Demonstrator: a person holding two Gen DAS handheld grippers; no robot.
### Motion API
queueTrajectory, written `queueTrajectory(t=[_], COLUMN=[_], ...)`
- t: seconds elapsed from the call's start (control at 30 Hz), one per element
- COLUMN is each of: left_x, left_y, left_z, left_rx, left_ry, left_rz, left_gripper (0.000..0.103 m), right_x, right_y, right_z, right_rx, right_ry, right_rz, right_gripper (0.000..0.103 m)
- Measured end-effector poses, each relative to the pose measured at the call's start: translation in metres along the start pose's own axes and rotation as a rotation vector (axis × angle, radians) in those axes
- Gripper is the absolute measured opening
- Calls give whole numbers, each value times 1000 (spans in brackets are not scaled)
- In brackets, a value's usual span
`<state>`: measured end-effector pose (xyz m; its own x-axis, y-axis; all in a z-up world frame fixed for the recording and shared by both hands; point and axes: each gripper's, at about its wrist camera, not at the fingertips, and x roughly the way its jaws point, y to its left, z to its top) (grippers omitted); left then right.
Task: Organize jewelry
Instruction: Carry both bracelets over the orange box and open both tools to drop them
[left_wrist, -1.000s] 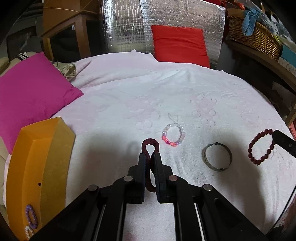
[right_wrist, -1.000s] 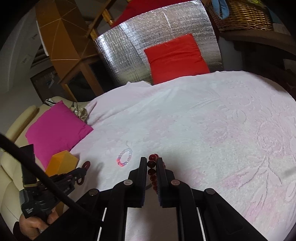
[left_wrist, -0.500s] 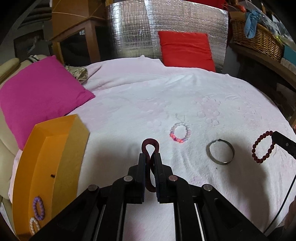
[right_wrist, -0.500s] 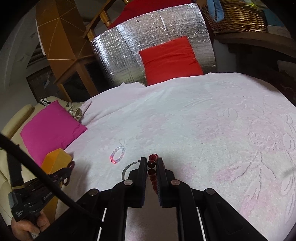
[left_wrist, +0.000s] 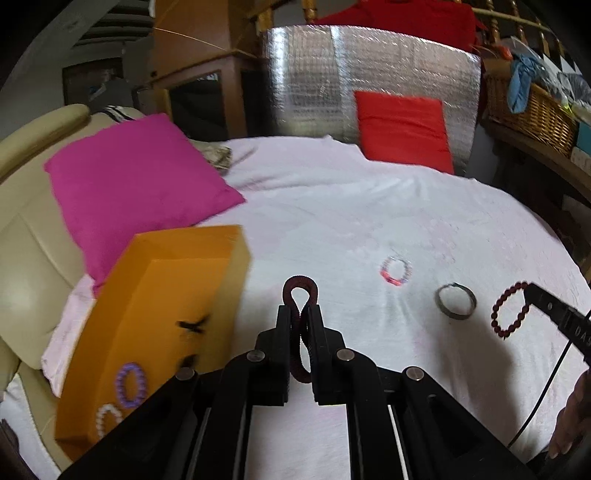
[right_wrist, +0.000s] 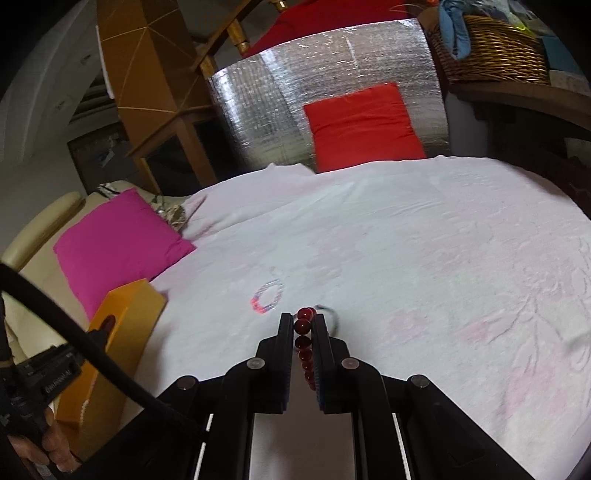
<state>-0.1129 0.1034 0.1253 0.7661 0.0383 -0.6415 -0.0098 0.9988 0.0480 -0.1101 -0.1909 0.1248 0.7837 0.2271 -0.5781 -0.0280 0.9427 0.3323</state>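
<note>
Left gripper (left_wrist: 299, 314) is pinching a dark red band (left_wrist: 300, 295) and the right gripper (right_wrist: 303, 325) is clamped on a red bead bracelet (right_wrist: 303, 326). Orange box (left_wrist: 155, 317) sits left on the white bedspread (left_wrist: 332, 206), with a metal bangle (left_wrist: 456, 305) and pink bracelet (left_wrist: 396, 271) farther out. Pink pillow (left_wrist: 136, 184), red cushion (left_wrist: 402, 129), silver panel (left_wrist: 317, 74) and wicker basket (left_wrist: 532, 110) at the back.

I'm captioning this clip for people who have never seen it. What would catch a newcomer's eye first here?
Probably the orange box at the left edge of the pale pink bedspread, with a purple bracelet and a white bracelet inside. Next, the left gripper, jaws clamped on a dark red woven band, and the right gripper pinching a red bead bracelet. The magenta pillow and red cushion stand out behind.
</note>
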Motion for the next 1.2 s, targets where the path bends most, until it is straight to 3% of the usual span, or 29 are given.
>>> queueTrajectory(t=[0.33,0.77,1.2], left_x=[-36,-44,-33], left_y=[69,148,189], left_z=[0,-25,-50], left_rx=[-105,-227,-272], left_ry=[-55,-47,-3], left_rz=[72,144,184], left_gripper=[9,9,9], right_x=[-1,-3,14], right_y=[87,219,292], right_z=[-16,-20,-34], right_rx=[-85,-248,-355], right_ry=[39,50,94], right_rz=[116,266,342], right_gripper=[11,11,11])
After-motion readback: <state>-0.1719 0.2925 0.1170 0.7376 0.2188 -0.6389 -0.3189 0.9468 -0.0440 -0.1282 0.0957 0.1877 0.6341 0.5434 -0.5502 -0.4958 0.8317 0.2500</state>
